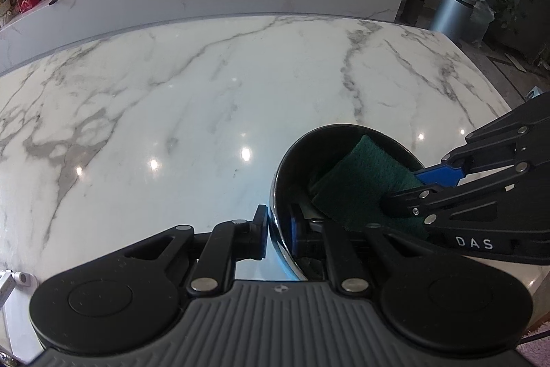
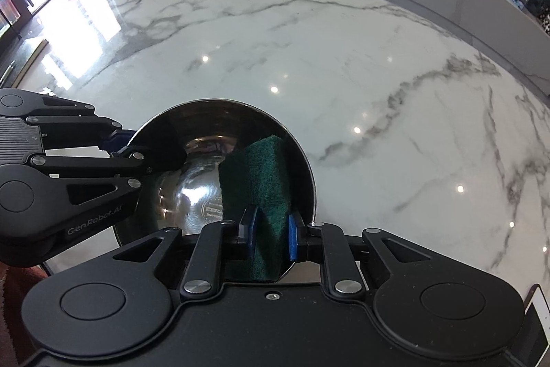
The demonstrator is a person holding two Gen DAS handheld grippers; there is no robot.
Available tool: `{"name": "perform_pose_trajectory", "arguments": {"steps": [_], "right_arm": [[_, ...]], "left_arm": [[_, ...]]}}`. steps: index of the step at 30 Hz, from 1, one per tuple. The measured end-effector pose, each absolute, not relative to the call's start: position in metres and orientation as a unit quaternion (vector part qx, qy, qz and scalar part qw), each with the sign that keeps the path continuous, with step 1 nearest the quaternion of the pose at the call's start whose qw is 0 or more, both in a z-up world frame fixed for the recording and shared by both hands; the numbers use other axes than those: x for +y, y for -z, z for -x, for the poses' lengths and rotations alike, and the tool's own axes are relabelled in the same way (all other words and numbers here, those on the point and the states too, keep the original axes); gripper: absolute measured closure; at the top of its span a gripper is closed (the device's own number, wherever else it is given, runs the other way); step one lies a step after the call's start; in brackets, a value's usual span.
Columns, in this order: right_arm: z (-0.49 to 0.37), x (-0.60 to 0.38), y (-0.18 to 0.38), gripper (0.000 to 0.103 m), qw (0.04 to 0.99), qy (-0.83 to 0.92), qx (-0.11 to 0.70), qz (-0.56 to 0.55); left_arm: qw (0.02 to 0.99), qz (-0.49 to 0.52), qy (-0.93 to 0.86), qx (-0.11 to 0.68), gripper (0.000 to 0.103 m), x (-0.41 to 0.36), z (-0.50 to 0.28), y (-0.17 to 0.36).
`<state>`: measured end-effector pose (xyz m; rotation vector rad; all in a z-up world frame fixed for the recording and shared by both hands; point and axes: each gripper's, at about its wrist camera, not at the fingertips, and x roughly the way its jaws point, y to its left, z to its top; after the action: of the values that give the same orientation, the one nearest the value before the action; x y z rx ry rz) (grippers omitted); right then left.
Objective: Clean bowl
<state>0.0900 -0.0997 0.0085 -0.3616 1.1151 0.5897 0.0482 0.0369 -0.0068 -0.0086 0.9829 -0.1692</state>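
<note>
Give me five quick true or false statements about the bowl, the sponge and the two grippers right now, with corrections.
1. The left gripper clamps the bowl by its rim. True.
2. The right gripper holds a yellow cloth. False: it holds a green sponge.
3. The sponge reaches inside the bowl. True.
4. The bowl is white ceramic. False: it is shiny metal.
5. The bowl is over a wooden table. False: the table is white marble with grey veins.
</note>
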Motion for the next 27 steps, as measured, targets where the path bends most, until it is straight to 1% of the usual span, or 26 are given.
{"name": "perform_pose_trajectory", "arguments": {"steps": [3,6,9,10,13,18,22,27], "right_arm": [[-0.089,-0.102,-0.008,0.088,0.794,-0.27,0.518,0.169],[-0.089,-0.103,-0.009,0.088,0.794,-0.27,0.518,0.17],[-0.088,-0.104,-0.009,0.088,0.795,-0.267,0.517,0.171],[-0.088,-0.105,-0.009,0.088,0.795,-0.267,0.518,0.169],[-0.089,-0.109,-0.009,0.088,0.795,-0.264,0.522,0.16],[-0.09,-0.123,-0.008,0.088,0.798,-0.256,0.529,0.135],[-0.094,-0.133,-0.008,0.088,0.798,-0.256,0.534,0.11],[-0.103,-0.131,-0.009,0.088,0.787,-0.264,0.545,0.119]], "left_arm": [[0.876,0.004,0.082,0.475,0.091,0.034,-0.05,0.007],[0.869,-0.005,0.071,0.49,0.085,0.03,-0.054,0.012],[0.866,-0.01,0.071,0.495,0.084,0.027,-0.055,0.013],[0.865,-0.011,0.072,0.496,0.085,0.027,-0.055,0.013],[0.861,-0.029,0.085,0.501,0.092,0.019,-0.058,0.012],[0.854,-0.051,0.103,0.508,0.092,0.008,-0.066,0.009],[0.848,-0.026,0.111,0.518,0.093,0.011,-0.075,0.009],[0.838,0.007,0.112,0.534,0.094,0.016,-0.092,0.011]]}}
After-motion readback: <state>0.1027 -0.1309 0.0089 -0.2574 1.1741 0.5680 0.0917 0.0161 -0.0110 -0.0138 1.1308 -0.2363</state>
